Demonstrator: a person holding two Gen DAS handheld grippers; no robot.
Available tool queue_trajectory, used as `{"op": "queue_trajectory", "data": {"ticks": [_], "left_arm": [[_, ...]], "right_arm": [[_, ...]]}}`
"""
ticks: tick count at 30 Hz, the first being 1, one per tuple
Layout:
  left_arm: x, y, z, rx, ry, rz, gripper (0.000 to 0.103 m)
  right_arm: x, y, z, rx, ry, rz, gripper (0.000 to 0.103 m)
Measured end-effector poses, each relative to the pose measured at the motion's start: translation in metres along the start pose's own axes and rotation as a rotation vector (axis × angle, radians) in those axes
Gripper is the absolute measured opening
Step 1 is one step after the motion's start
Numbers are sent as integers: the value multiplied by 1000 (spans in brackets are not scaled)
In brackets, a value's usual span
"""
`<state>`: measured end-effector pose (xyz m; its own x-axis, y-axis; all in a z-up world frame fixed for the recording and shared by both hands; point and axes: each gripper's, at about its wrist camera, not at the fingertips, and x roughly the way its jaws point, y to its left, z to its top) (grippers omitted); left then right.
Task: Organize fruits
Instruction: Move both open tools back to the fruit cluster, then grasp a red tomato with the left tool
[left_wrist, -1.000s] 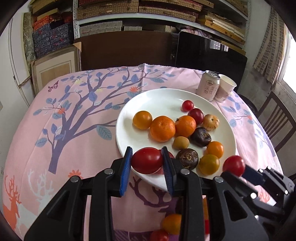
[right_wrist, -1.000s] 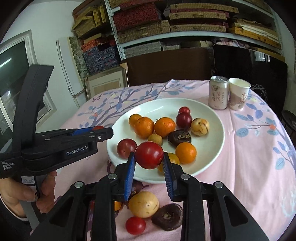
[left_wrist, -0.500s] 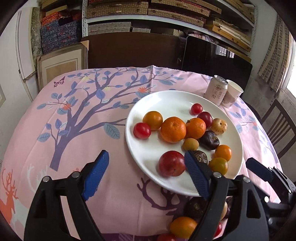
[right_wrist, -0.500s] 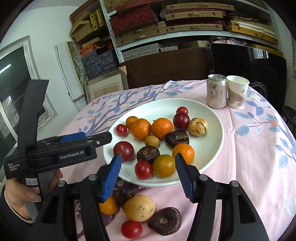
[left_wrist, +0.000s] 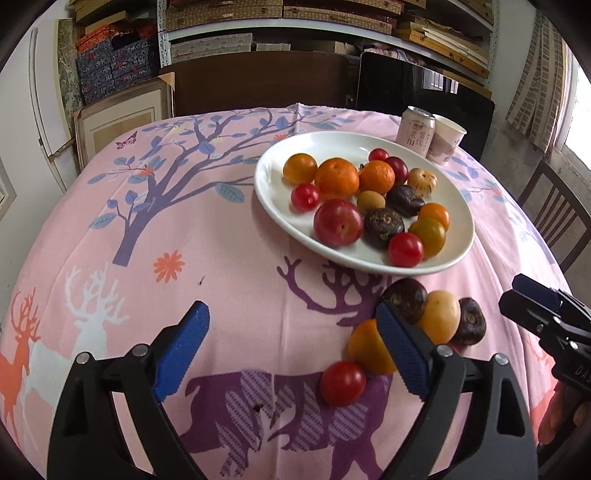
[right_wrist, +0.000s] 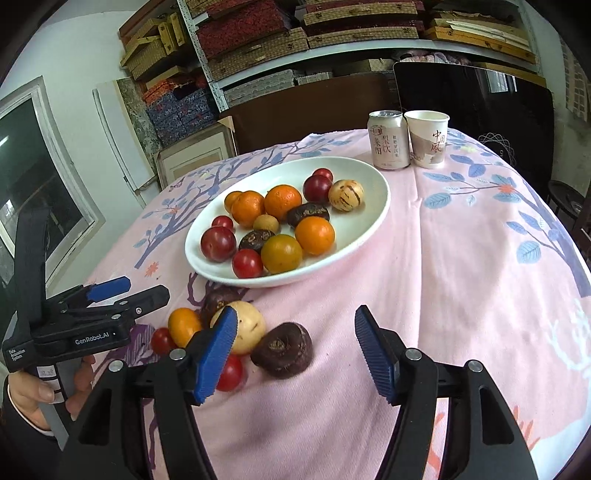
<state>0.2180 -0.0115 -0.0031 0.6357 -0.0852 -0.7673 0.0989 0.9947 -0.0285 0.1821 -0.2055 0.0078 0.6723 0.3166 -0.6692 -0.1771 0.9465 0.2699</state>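
2 grippers are held with fingers spread over a worktop (left_wrist: 221, 236) of loose and plated fruit.

From left to right in the left wrist view, the left gripper (left_wrist: 291, 354) is seen with its jaws just opened wide and nothing between them but the pink tablecloth (left_wrist: 110, 258). Its right-hand finger stands in front of an orange fruit (left_wrist: 364, 347) in the loose cluster, with a red tomato (left_wrist: 342, 383) just beside it. The white plate (left_wrist: 458, 236) with 13 fruits lies beyond, and a can (left_wrist: 415, 130) and a paper cup (left_wrist: 447, 142) stand behind it. In the right wrist view, the right gripper (right_wrist: 295, 354) is likewise seen with jaws just opened, a dark brown fruit (right_wrist: 283, 350) lying between the fingers, untouched, and a pale yellow fruit (right_wrist: 245, 326) near the left-hand finger.
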Motion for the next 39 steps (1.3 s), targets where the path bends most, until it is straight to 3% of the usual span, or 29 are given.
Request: {"op": "queue_trajectory", "data": {"ticks": [16,23,26,29,32,34,39], "left_arm": [[4,-7,-35,60,24,-57,91],[9,-15,-38,116,80,-46,85],[15,-14,-40,127,101,-39,77],[16,-13,-40,128,82,-40,76],[15,-15,-39,137,58,-54,62],[11,-18,-38,146,42,-100,25],[10,-17,-37,128,51,-118,25]], "right_arm": [[-5,-8,-19,21,7,-17,69],[-6,-2,-19,-14,5,-15,69],[-8,-2,-19,-16,2,-17,69],[-9,0,-19,-23,0,-14,69],[-8,2,-20,-36,1,-16,70],[-7,4,-21,-43,5,-21,70],[-5,4,-22,-64,14,-45,70]]}}
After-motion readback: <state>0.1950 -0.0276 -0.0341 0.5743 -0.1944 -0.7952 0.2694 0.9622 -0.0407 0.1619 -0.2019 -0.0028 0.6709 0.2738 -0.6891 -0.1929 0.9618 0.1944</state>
